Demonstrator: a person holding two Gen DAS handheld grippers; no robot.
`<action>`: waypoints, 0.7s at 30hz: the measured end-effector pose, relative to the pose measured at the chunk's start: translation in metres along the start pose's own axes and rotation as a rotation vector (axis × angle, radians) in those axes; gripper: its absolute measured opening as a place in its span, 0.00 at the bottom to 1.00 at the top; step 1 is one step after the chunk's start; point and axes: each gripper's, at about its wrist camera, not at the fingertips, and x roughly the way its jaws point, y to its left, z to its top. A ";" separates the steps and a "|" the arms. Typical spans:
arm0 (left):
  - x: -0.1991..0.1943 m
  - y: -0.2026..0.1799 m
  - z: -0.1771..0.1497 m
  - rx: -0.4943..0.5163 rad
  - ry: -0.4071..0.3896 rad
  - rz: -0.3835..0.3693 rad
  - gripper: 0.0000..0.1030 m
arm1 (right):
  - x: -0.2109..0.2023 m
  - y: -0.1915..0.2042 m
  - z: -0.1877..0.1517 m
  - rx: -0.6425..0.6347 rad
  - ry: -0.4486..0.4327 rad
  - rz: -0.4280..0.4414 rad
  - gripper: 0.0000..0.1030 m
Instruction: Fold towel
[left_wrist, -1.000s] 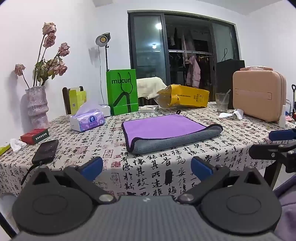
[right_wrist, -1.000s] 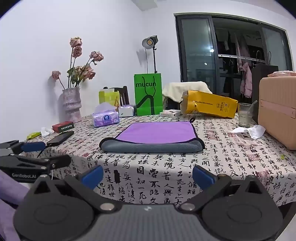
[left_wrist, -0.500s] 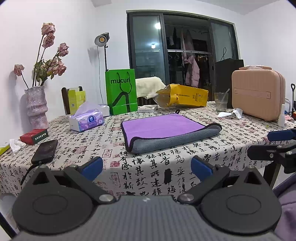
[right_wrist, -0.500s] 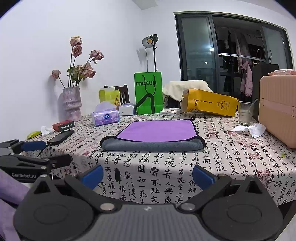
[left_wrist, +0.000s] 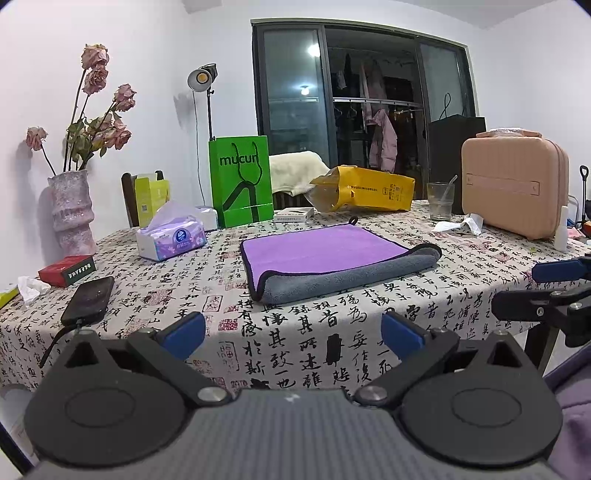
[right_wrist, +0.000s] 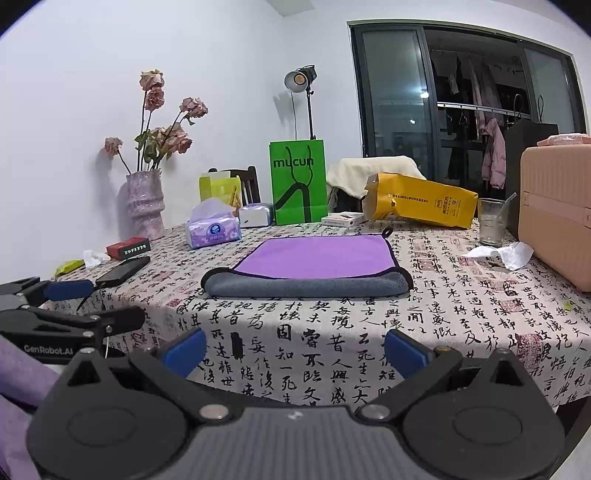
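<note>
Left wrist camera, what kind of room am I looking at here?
Most likely a home dining area. A table under a calligraphy-print cloth holds a vase of dried roses and a tissue pack. Behind, a glass door shows clothes hanging, probably on a balcony.

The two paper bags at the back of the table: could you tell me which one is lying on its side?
The yellow paper bag lies on its side, mouth open toward the green mucun bag, which stands upright.
</note>
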 end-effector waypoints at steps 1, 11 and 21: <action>0.000 0.000 0.000 0.000 0.000 0.000 1.00 | 0.000 0.000 0.000 0.000 0.001 0.000 1.00; 0.000 0.000 0.000 0.001 0.001 0.000 1.00 | 0.002 0.001 0.000 0.002 0.009 0.000 1.00; 0.000 0.000 0.000 0.001 0.002 0.000 1.00 | 0.002 0.001 0.000 0.002 0.010 0.000 1.00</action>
